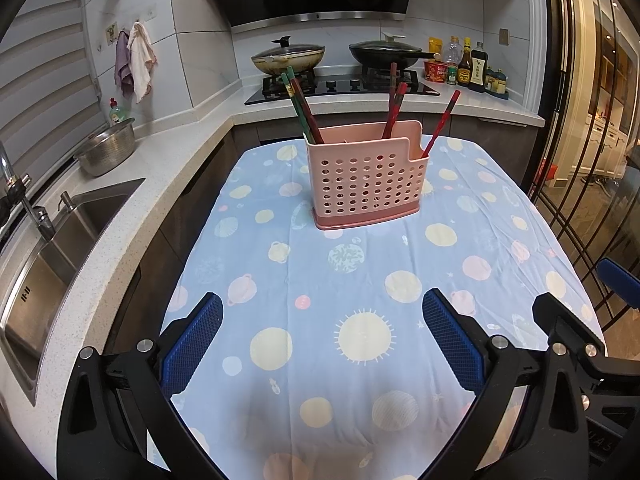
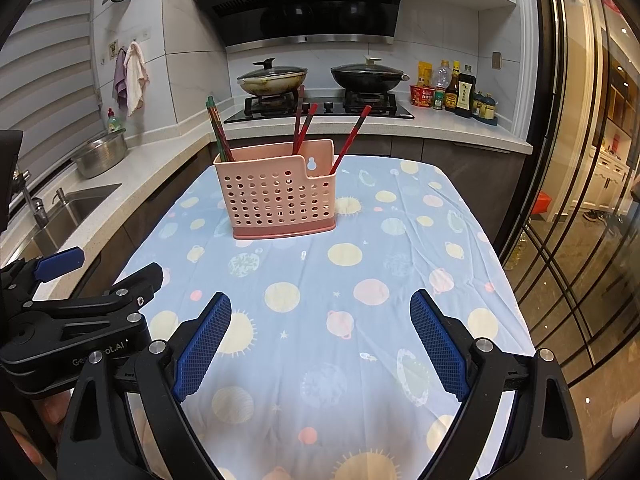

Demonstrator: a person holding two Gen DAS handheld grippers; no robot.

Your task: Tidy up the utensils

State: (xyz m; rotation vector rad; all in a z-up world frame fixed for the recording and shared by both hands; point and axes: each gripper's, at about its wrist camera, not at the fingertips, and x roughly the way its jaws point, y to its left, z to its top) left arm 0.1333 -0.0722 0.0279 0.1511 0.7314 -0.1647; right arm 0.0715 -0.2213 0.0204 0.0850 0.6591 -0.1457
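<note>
A pink perforated utensil holder (image 1: 366, 178) (image 2: 278, 196) stands upright at the far end of a table covered by a light blue planet-print cloth (image 1: 360, 300) (image 2: 340, 280). Green and red chopsticks (image 1: 302, 108) (image 2: 219, 130) lean in its left section. Red chopsticks (image 1: 394, 106) (image 2: 303, 126) stand in the middle, and a single red one (image 1: 440, 124) (image 2: 350, 140) leans in the low right section. My left gripper (image 1: 322, 316) is open above the near cloth, holding nothing. My right gripper (image 2: 320, 314) is open too, with nothing between its blue pads.
A steel sink (image 1: 52, 248) with a tap and a metal colander (image 1: 108, 148) lie along the counter to the left. Behind the table a hob carries two lidded pans (image 1: 288, 56) (image 1: 386, 50), with sauce bottles (image 1: 472, 66) to their right. A glass door (image 1: 592, 140) borders the right.
</note>
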